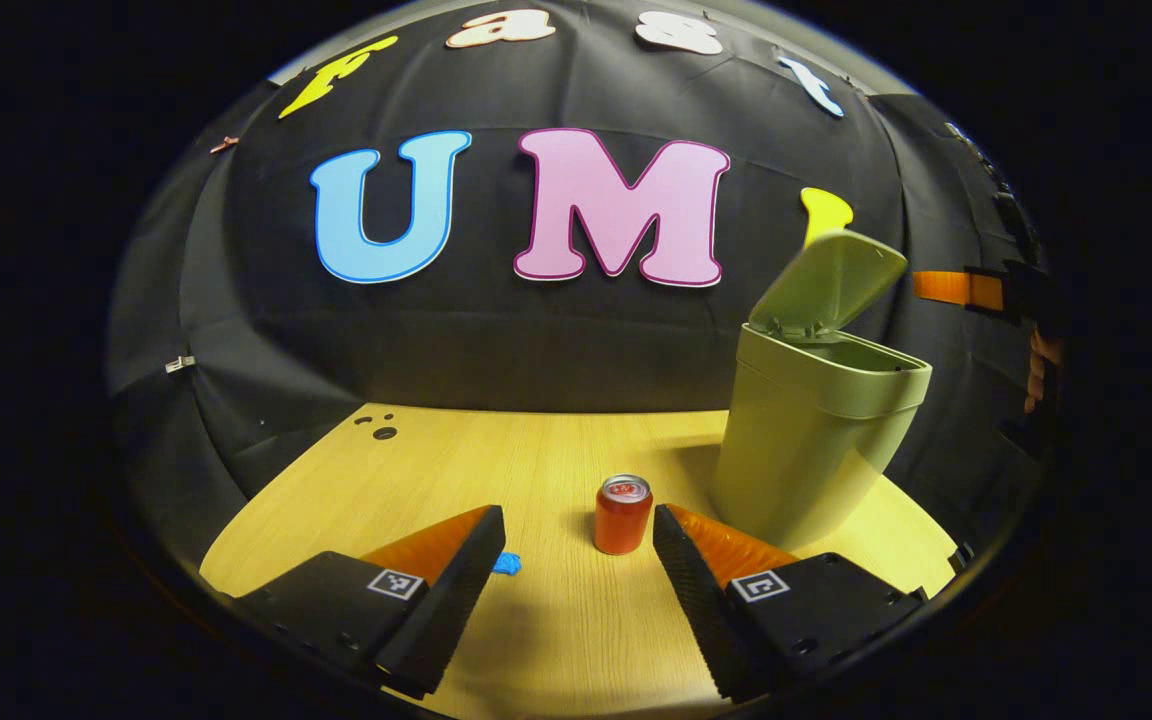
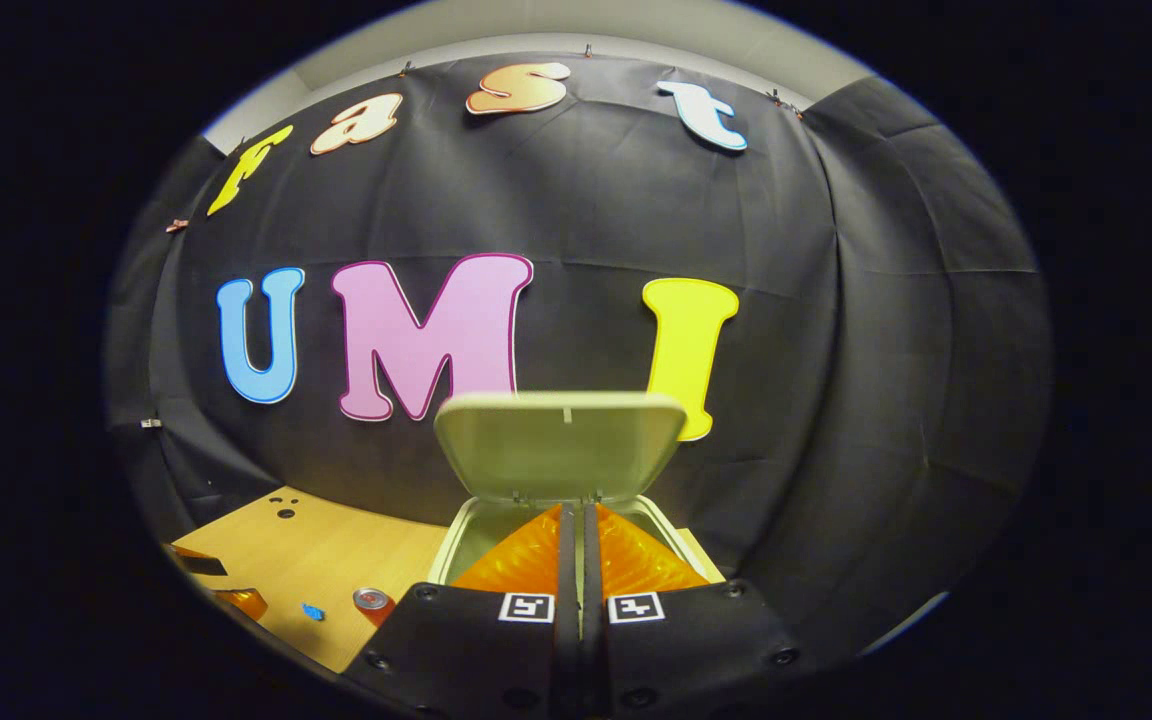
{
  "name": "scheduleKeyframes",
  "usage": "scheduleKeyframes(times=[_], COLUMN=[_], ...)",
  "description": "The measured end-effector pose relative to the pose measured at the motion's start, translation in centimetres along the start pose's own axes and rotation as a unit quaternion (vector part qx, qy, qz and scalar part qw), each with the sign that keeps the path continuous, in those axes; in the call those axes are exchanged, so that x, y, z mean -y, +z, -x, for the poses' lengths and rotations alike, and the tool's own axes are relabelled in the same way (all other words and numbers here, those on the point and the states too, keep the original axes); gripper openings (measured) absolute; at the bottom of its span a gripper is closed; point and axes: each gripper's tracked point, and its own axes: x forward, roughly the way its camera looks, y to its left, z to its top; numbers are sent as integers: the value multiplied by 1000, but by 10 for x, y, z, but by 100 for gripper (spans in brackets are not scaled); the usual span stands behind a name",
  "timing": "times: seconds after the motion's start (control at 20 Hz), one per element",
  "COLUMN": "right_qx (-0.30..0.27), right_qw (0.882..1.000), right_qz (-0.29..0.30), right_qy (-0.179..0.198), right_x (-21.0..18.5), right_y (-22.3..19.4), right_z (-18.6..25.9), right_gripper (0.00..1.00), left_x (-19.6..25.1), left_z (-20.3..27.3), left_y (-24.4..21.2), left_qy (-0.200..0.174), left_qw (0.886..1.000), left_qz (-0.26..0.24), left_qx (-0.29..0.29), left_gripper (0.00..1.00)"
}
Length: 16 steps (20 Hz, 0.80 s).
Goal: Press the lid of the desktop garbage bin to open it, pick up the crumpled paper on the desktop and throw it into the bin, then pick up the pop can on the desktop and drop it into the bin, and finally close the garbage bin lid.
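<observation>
Can (image 1: 623, 514) looks light, thin-walled and slick, so I would pinch it mid-body. My left gripper (image 1: 570, 575) gapes empty before it; my right gripper (image 2: 577, 560) is closed, empty, above the open bin (image 2: 463, 545).

Bin (image 1: 816, 440) just beside can (image 1: 623, 515)

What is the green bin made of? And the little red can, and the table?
The bin looks like plastic: smooth, matte, one even green, with a moulded rim and hinged lid. The can seems metal: its top shines silvery, its side is glossy red-orange. The table looks like pale wood or a wood-print laminate, with fine grain lines.
</observation>
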Motion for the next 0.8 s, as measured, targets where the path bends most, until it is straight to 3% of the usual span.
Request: scheduleKeyframes(times=[0.55, 0.65, 0.75, 0.8], right_qx=[-43, -48, -47, -46], right_qw=[999, 999, 999, 999], right_qz=[-8, -6, -14, -19], right_qy=[3, -1, 8, 14], right_x=[-13, -14, -20, -24], right_y=[-30, -35, -36, -37], right_z=[15, 15, 17, 17], right_gripper=[6, 12, 31, 51], left_x=[-48, -59, -68, -70], left_z=[-4, -7, -10, -12], left_y=[-8, -10, -10, -11], left_qy=[37, 45, 48, 44], left_qw=[999, 999, 999, 999], left_qz=[16, 20, 24, 28], left_qx=[-7, -10, -11, -12], left_gripper=[96, 96, 96, 96])
